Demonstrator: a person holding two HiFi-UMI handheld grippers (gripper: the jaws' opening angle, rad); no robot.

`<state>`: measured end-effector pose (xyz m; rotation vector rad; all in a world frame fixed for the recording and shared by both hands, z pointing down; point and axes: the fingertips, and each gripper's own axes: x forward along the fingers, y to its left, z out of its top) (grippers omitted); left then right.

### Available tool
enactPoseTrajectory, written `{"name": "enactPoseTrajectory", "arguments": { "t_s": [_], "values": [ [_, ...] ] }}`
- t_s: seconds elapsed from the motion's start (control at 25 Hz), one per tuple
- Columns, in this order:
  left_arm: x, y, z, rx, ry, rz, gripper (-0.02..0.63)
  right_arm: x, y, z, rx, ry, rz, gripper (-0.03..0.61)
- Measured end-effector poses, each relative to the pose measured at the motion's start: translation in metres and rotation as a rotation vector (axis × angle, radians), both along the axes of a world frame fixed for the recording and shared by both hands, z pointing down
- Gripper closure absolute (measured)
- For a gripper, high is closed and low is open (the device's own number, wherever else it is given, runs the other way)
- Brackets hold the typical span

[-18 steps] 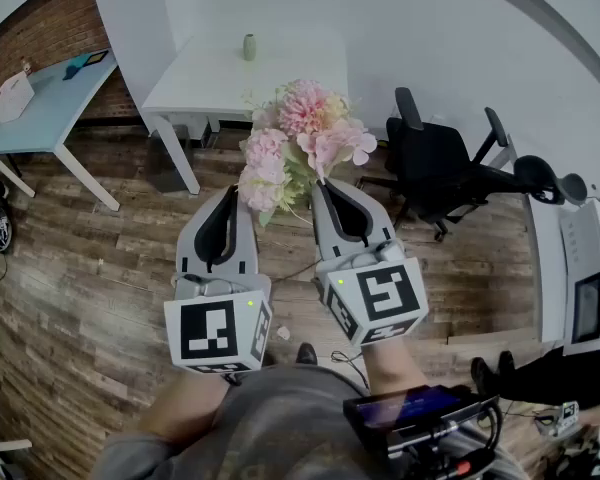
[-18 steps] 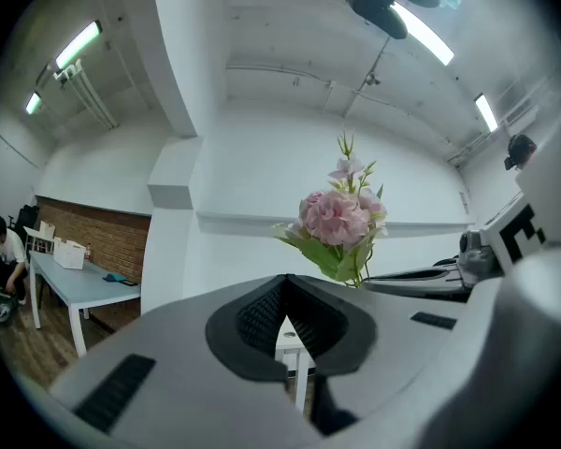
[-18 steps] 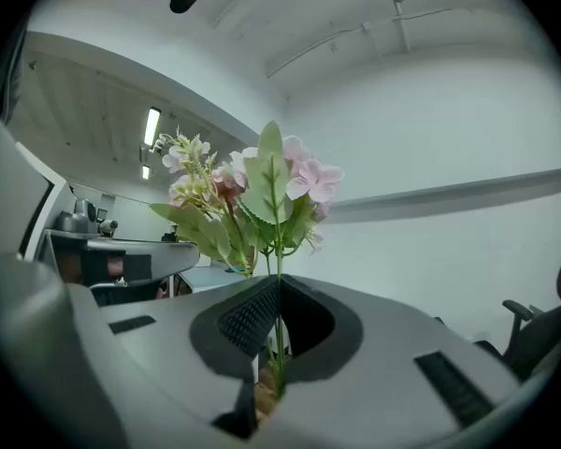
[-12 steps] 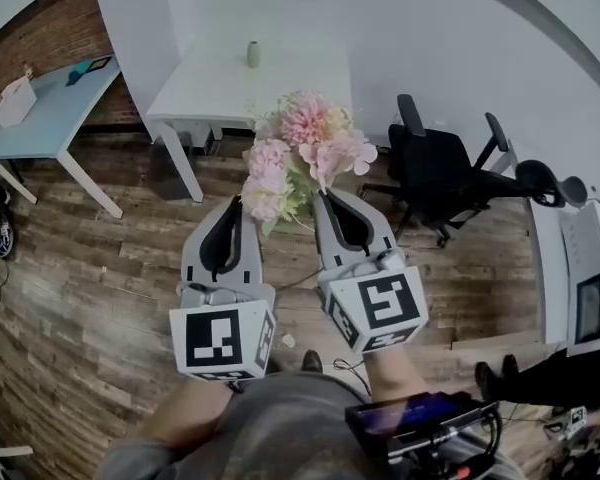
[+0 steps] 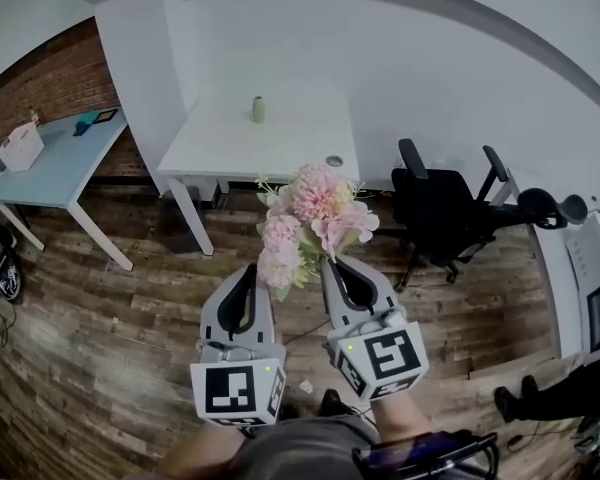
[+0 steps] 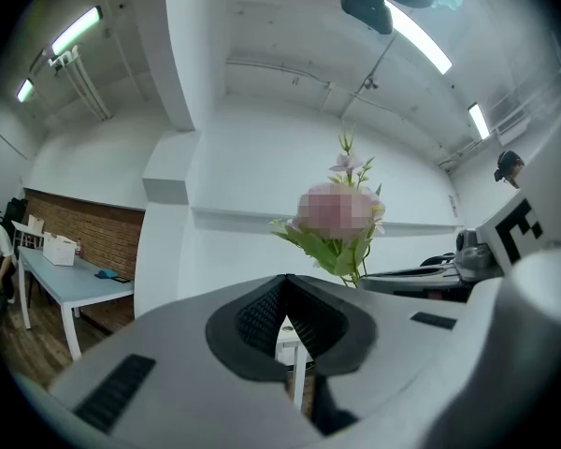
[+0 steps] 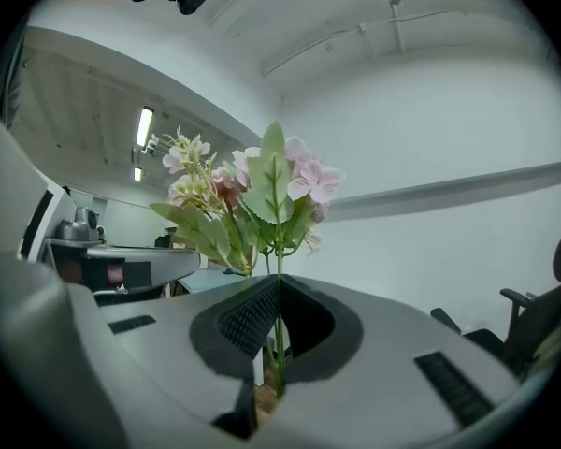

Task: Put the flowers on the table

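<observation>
Right hand-held gripper (image 7: 273,283) pinches the pink-and-cream flower bouquet (image 5: 310,218) by thin green stems alone. Top-heavy, it could swivel or slip out. Left hand-held gripper (image 6: 285,279) is closed on nothing.

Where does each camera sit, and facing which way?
Head view: on the person's head, looking steeply down at left gripper, right gripper, pink artificial flower bouquet, white table; forearms show.
Left gripper view: on left gripper, along its shut, empty jaws.
Right gripper view: on right gripper, along jaws clamping the bouquet's stem.
Shared: all show the bouquet.
</observation>
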<state>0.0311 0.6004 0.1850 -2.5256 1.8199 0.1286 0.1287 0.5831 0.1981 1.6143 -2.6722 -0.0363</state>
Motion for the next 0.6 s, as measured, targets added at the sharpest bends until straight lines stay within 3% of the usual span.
{"name": "enactPoseTrajectory", "arguments": {
  "t_s": [0.24,0.6],
  "values": [
    [-0.017,-0.007,0.004,0.0,-0.001,0.003,0.606,-0.016,-0.009,0.0,0.003,-0.004,0.0,0.567],
    [0.007,-0.076,0.023,-0.032,-0.03,0.01,0.606,0.005,-0.079,0.014,-0.02,-0.041,-0.009,0.566]
  ]
}}
